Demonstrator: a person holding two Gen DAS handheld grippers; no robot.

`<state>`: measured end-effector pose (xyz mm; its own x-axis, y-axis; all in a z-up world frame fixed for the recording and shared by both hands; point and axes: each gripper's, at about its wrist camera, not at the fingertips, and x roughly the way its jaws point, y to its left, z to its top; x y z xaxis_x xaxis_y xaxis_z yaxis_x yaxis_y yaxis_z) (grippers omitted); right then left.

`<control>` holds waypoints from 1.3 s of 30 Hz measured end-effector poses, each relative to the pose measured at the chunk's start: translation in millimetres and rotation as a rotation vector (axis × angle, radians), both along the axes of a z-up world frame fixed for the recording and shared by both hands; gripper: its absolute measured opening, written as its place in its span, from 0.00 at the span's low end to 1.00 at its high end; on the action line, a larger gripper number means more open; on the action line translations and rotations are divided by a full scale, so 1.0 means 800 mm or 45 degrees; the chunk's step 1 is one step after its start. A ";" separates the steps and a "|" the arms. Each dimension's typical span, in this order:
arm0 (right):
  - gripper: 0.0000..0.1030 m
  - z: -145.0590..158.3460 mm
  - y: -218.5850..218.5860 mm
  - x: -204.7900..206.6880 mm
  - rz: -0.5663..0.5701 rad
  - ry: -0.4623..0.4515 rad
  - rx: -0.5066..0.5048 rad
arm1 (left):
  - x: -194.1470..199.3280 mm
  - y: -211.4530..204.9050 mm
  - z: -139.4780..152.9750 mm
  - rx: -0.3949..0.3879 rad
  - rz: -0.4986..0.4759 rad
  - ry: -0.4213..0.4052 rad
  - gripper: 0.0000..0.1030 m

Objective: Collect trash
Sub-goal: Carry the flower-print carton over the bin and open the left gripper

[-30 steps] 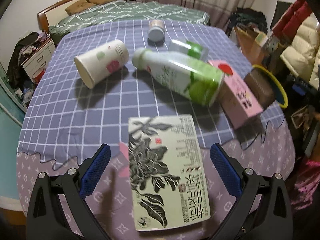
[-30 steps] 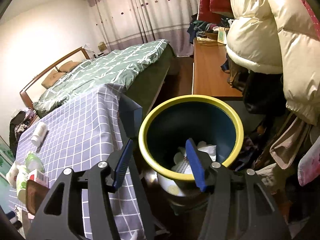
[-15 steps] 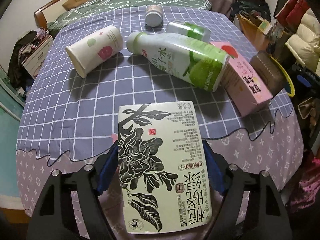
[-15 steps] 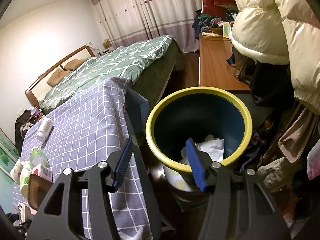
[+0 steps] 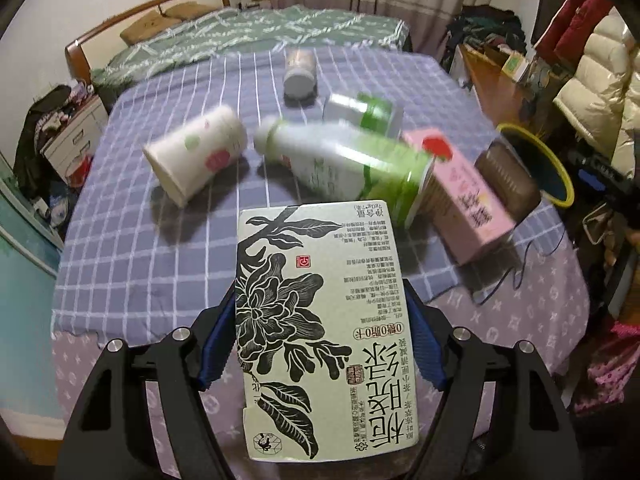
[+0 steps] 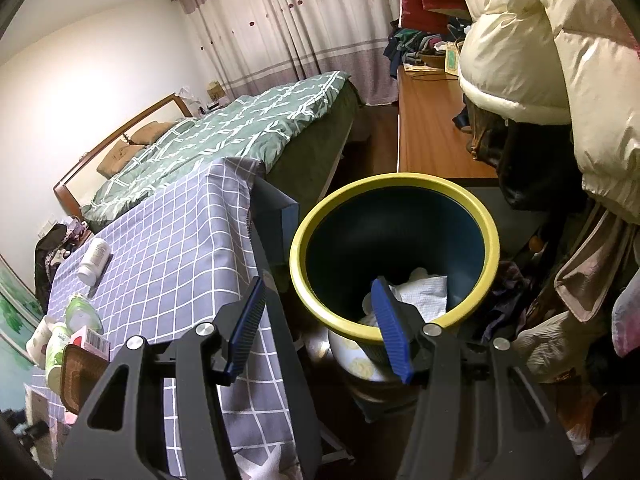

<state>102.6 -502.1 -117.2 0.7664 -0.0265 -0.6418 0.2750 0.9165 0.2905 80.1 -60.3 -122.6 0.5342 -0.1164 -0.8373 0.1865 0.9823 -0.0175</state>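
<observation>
Right wrist — bin point(image 6: 394, 184) with tissue point(image 6: 424, 292)

left wrist — close, steep over table point(image 5: 160, 264); right wrist — down into bin point(image 6: 312, 216) | shared: table, bin

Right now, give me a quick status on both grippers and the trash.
Left gripper closing, pads against the flower-print tea box. Right gripper open, empty, above the yellow-rimmed bin. Bottles, cup, pink carton remain on the table.

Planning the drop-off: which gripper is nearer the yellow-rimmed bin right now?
Right. The right gripper hangs at the yellow-rimmed bin; the left gripper, closing on the tea box, is across the table.
</observation>
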 end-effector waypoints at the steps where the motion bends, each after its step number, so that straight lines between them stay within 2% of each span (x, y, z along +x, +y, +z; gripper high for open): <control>1: 0.51 0.001 -0.001 -0.001 0.000 -0.003 0.002 | -0.001 -0.002 0.007 -0.001 -0.006 -0.016 0.72; 7: 0.51 0.005 -0.010 -0.011 -0.008 -0.024 0.009 | 0.018 -0.030 0.067 -0.025 -0.119 -0.138 0.72; 13: 0.51 0.006 -0.027 -0.025 -0.042 -0.040 0.014 | 0.061 -0.099 0.119 -0.047 -0.329 -0.209 0.72; 20: 0.51 -0.001 -0.047 -0.037 -0.094 -0.036 -0.007 | 0.131 -0.224 0.146 -0.058 -0.606 -0.158 0.72; 24: 0.51 -0.003 -0.057 -0.041 -0.124 -0.039 -0.015 | 0.165 -0.310 0.141 -0.034 -0.752 -0.099 0.72; 30: 0.51 -0.009 -0.068 -0.048 -0.148 -0.027 -0.030 | 0.206 -0.431 0.090 0.007 -0.920 0.044 0.72; 36: 0.51 -0.023 -0.082 -0.060 -0.167 0.017 -0.015 | 0.228 -0.531 0.035 0.084 -1.012 0.117 0.72; 39: 0.51 -0.031 -0.091 -0.062 -0.180 0.039 0.002 | 0.236 -0.562 0.017 0.088 -1.033 0.136 0.72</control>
<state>52.9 -574.9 -141.7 0.7352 -0.1316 -0.6650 0.4100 0.8676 0.2815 268.6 -510.1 -109.4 0.2232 -0.3783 -0.8984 0.8402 0.5420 -0.0195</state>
